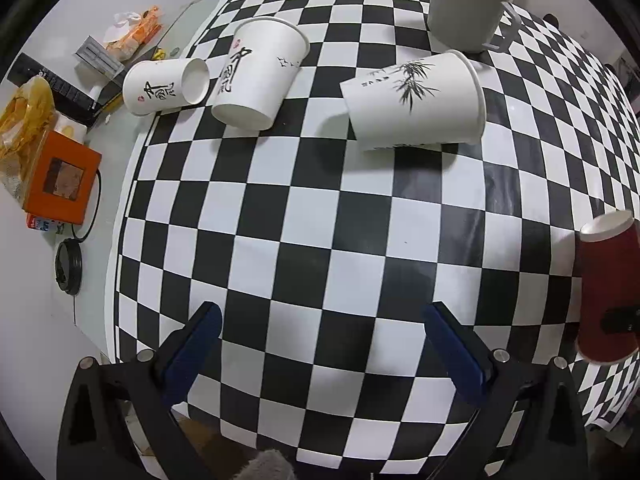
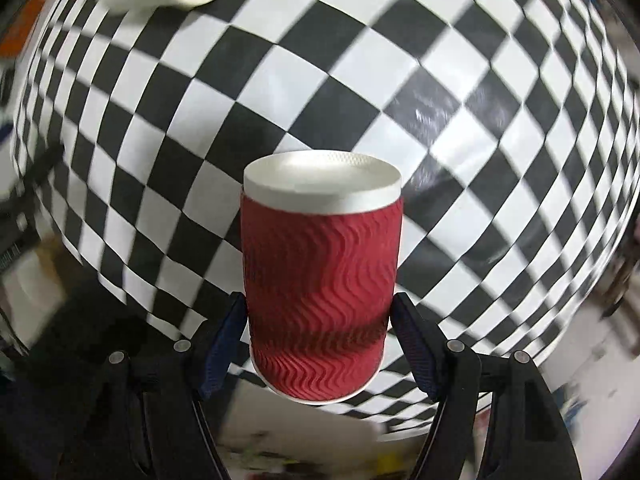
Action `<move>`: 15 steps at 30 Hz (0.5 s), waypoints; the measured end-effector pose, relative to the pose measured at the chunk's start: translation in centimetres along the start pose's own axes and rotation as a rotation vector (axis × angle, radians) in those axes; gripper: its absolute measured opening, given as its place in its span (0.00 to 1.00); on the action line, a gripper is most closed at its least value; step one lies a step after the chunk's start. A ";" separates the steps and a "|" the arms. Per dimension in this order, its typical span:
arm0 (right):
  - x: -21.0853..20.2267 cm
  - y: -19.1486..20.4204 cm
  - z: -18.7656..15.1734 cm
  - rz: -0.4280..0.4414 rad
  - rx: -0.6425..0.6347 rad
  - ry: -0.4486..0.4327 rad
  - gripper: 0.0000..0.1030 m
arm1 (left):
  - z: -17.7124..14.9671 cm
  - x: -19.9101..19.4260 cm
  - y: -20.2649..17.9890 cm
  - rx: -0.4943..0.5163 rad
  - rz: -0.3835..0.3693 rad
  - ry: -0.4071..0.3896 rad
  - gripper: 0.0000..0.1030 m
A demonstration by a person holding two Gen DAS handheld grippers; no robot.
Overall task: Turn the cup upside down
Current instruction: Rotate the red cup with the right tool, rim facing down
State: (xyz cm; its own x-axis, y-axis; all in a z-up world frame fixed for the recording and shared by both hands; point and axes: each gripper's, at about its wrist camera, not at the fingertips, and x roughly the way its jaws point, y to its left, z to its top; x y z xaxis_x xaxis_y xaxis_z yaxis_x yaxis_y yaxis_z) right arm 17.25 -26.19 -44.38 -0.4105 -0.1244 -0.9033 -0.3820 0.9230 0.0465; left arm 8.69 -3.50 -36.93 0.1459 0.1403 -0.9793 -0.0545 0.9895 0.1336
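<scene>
Blue-padded jaws of the right gripper clamp the red cup at its lower body, one pad on each side. The cup is held clear above the checkered desk; its white recessed end faces away from the camera. Whether that end is the base or the mouth cannot be told with certainty.

Handling judgement: the cup appears to be light paper with a wavy corrugated sleeve. The ribs should resist slipping, but the wall will likely crush under hard pressure. A moderate grip across the mid-body is advisable.

In the left wrist view, the left gripper hovers with jaws wide and empty. From left to right on the desk lie a small white cup and a taller white cup, both bearing black brush calligraphy, not legible. A bamboo-printed cup follows, then an upright grey mug.
</scene>
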 end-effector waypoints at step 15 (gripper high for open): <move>-1.2 -0.8 1.7 0.045 0.116 -0.022 0.83 | 1.5 0.4 -0.3 0.003 -0.006 0.023 1.00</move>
State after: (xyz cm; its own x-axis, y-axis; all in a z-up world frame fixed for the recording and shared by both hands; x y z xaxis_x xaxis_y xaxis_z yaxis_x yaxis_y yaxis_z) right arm 19.46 -26.17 -44.05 -0.4064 -0.0755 -0.9106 -0.2651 0.9635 0.0384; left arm 10.24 -3.74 -37.13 0.1235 0.1336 -0.9833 -0.0504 0.9905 0.1282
